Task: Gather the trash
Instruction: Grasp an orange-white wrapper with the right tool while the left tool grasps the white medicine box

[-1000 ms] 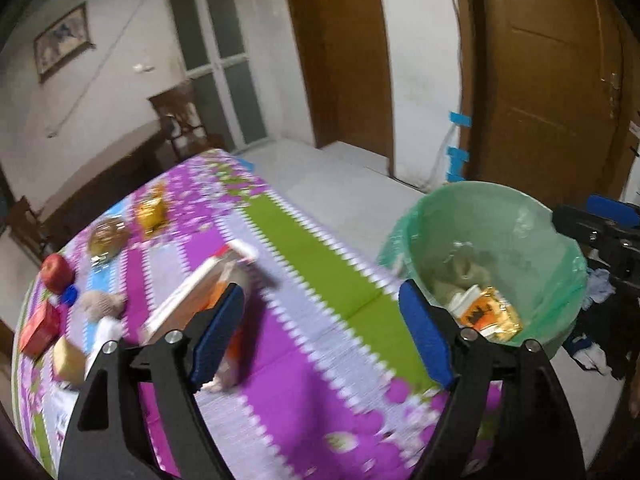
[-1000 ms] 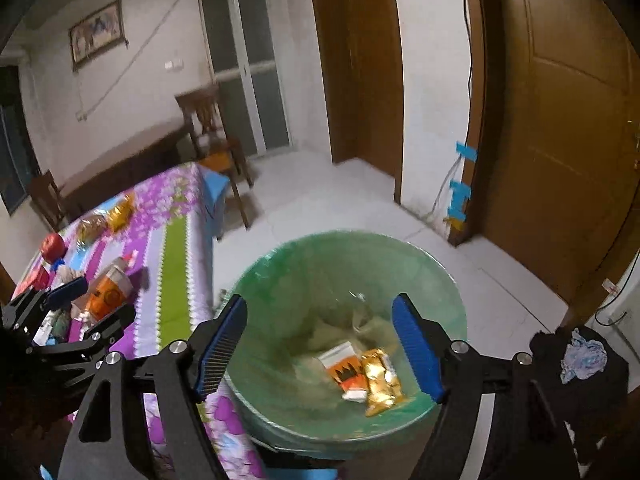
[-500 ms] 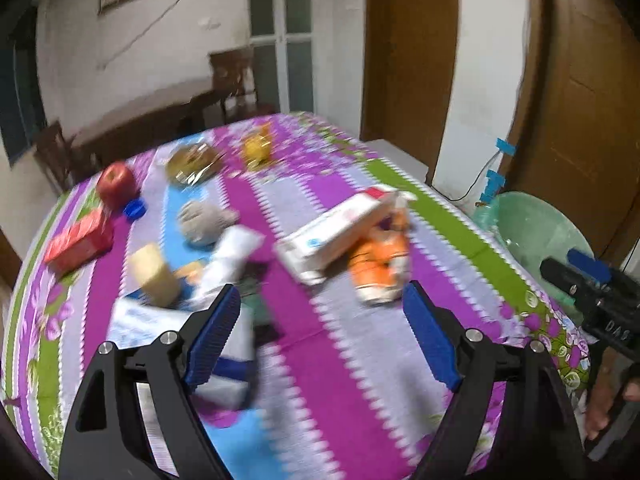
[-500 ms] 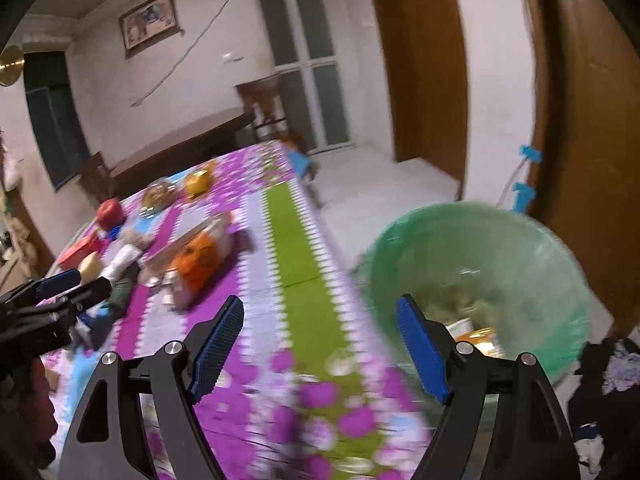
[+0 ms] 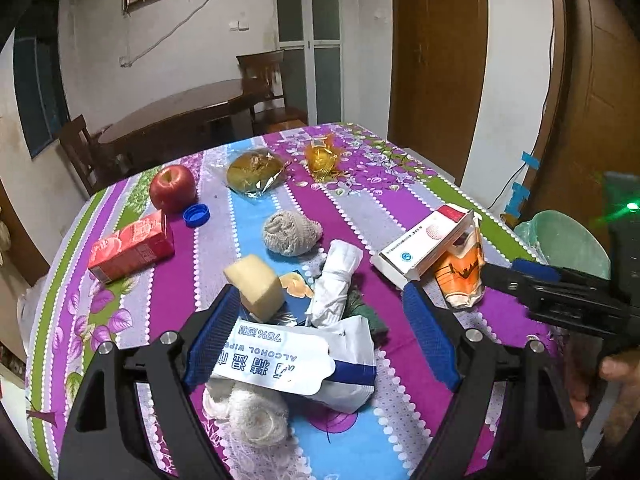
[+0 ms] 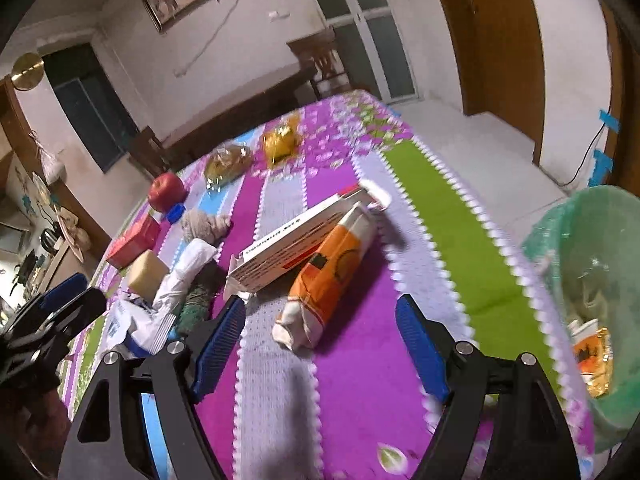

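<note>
You have swung both grippers from the bin (image 6: 580, 280) at far right back over the table: left gripper (image 5: 320, 336) spread above the wipes pack (image 5: 296, 356), right gripper (image 6: 320, 344) spread, empty, near the orange wrapper (image 6: 332, 276), the next pickup.

Glossy plastic wipes pack (image 5: 296, 356) (crinkled) on patterned cloth tablecloth (image 5: 360, 216).

Striped floral surface (image 5: 360, 216): apple (image 5: 173, 188), red carton (image 5: 132, 246) far left; white box (image 5: 426, 246) on orange packet (image 5: 464, 276) right; wipes pack (image 5: 296, 356) near.
</note>
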Tool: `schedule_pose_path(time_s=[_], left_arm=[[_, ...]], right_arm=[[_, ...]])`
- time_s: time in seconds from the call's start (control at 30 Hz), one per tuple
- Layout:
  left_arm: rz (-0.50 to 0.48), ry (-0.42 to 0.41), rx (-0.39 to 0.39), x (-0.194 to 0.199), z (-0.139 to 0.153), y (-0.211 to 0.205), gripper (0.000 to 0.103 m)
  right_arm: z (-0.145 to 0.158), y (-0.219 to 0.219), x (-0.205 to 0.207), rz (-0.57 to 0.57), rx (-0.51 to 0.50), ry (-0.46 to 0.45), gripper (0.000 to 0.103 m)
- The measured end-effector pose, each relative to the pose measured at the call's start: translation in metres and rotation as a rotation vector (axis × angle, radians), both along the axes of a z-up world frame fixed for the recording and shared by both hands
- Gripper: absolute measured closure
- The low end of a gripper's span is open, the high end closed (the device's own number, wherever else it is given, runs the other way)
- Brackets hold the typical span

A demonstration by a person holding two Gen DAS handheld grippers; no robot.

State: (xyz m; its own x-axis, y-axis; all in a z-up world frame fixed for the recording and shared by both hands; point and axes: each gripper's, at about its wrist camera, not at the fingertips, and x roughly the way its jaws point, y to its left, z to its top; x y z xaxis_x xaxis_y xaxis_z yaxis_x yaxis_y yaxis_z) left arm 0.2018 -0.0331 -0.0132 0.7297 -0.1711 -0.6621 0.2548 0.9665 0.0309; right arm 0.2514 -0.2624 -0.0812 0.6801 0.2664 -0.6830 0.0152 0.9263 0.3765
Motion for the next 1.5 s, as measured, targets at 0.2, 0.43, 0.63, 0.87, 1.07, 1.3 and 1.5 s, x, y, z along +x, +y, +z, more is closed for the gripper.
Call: schedule_pose_path(time_s=[0.2, 0.43, 0.63, 0.87, 1.07, 1.3, 1.5], left_arm=[[0.007, 0.019, -0.022, 0.005, -0.004, 0.002, 0.023], [-0.027, 0.039, -0.010, 0.012, -0.008, -0.013, 0.023], [-0.122, 0.077, 0.050, 0.018, -0.018, -0.041, 0.023], [-0.501, 0.152, 0.116, 0.050, -0.018, -0.079, 0.023], [-0.620, 0.175, 0.233, 0.088, -0.033, -0.102, 0.023], [-0.716, 0.269, 0.334, 0.094, -0.068, -0.125, 0.023], [-0.719, 0.336, 0.336, 0.096, -0.072, -0.124, 0.045]], right_arm=[[-0.022, 0.007, 0.026, 0.012, 0.021, 0.066, 0.058], [-0.026, -0.006, 0.006, 0.022, 0.056, 0.052, 0.083], [-0.030, -0.028, -0.032, 0.015, 0.150, 0.059, 0.084], [-0.030, -0.065, -0.095, -0.018, 0.267, 0.051, 0.088], [-0.023, -0.077, -0.122, -0.046, 0.248, 0.014, 0.088], [-0.026, -0.080, -0.134, -0.047, 0.203, 0.027, 0.089], [-0.023, -0.079, -0.138, -0.046, 0.193, 0.009, 0.089]])
